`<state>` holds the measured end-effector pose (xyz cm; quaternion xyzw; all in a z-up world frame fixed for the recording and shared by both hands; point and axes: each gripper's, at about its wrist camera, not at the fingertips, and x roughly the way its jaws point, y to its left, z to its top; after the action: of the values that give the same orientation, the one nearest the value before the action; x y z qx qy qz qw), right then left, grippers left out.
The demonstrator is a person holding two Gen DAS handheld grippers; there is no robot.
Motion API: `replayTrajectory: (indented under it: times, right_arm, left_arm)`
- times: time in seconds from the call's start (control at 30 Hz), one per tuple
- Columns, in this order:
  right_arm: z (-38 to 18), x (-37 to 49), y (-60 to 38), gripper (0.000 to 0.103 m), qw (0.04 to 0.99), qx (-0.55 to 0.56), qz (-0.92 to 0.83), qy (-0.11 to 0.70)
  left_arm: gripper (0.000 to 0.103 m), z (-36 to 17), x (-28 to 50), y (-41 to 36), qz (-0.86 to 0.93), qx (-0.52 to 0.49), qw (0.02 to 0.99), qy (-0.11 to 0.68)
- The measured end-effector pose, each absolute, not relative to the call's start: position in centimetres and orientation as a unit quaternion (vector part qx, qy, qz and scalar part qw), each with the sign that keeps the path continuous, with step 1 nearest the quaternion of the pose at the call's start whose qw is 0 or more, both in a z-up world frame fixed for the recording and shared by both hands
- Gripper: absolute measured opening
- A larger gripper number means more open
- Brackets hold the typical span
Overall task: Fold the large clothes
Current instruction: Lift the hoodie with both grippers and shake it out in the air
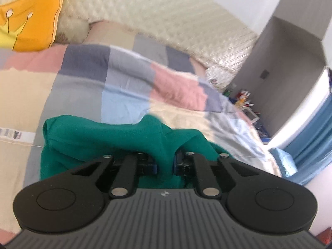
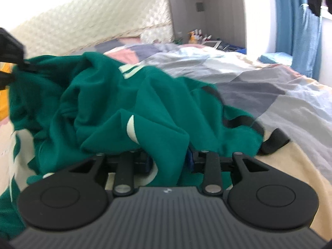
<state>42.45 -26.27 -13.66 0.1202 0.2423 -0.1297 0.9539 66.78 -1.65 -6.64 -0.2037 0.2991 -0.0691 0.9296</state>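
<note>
The green top (image 2: 108,103) lies in a messy heap on the bed (image 2: 269,95), on a checked blanket (image 1: 128,78), w/ white stripes and a black strap (image 2: 274,141) sticking out on one side.

Left claw (image 1: 165,164): pinched nearly all the way in, w/ a fold of green cloth squeezed between its pads. The cloth goes up and over the claw like a little tent.

Right claw (image 2: 169,159): about a third open, and a thick bunch of the same green top fills the gap. The pads look pressed on it, so it has hold too.

Step in hand, I think: both claws have grabbed the top and now need to lift and spread it flat, bc you can't fold a heap.

How to do it well:
- Lift both claws up together, slow, so the top hangs free and the wrinkles drop out.
- Pull the claws apart sideways till the cloth between them is tight, not more. Too hard and a thin pinch may slip, esp. the left one, which holds only a little fold.
- Check each claw holds one edge, not many layers. The right bunch looks thick, so it may hold extra layers; if the top won't open, let go and grab again nearer an edge.
- Keep the strap from snagging.
- Lay it down flat on the bed, away from the yellow pillow (image 1: 31,16).
</note>
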Motion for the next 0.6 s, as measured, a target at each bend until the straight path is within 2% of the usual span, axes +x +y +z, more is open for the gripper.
replayTrajectory:
  times: [0.33, 0.6]
  right_arm:
    - [-12.2, 40.2, -27.8, 0.035, 0.959, 0.123, -0.158, 0.199]
    - [-10.7, 37.4, -28.7, 0.037, 0.968, 0.135, -0.151, 0.151]
  left_arm:
    - [0.013, 3.0, 53.6, 1.5, -0.077, -0.222, 0.937, 0.257]
    - [0.013, 10.3, 40.1, 6.4, -0.066, -0.224, 0.951, 0.202]
